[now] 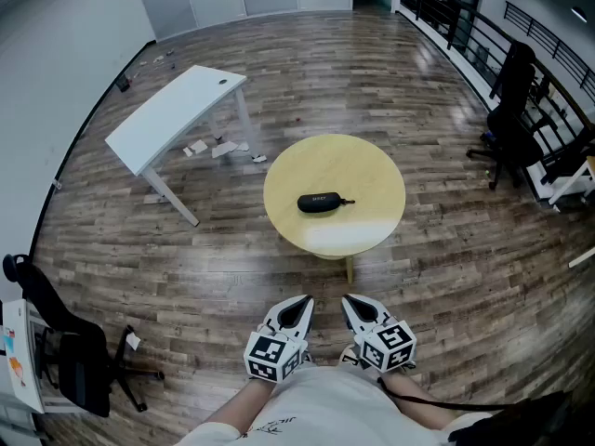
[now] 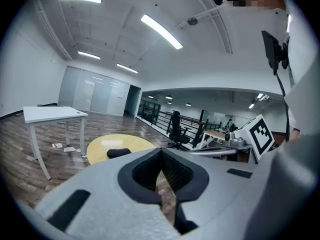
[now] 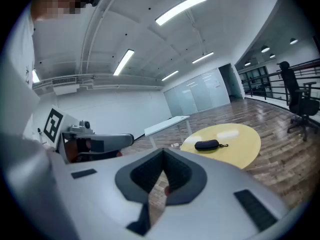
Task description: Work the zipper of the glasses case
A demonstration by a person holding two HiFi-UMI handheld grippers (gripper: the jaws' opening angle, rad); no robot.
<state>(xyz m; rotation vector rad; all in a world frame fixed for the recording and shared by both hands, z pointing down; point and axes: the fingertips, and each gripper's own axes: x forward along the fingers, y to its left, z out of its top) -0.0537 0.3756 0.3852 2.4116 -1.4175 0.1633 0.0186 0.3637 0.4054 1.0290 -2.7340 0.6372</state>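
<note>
No word or number is showing clearly enough to read. The case [image 1: 318, 203] is carrying a small pale mark on its top, too small to make out. The cubes [image 1: 271, 354] on the two grippers are showing only black-and-white square patterns. The shirt [image 1: 325, 407] is bearing a dark print, too blurred to read.

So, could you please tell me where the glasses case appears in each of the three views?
Head view: the glasses case lies near the picture's centre.
Left gripper view: the case sits left of centre, low down.
Right gripper view: the case sits right of centre.
Shared landmark: the round yellow table beneath it, seen in all three views.
</note>
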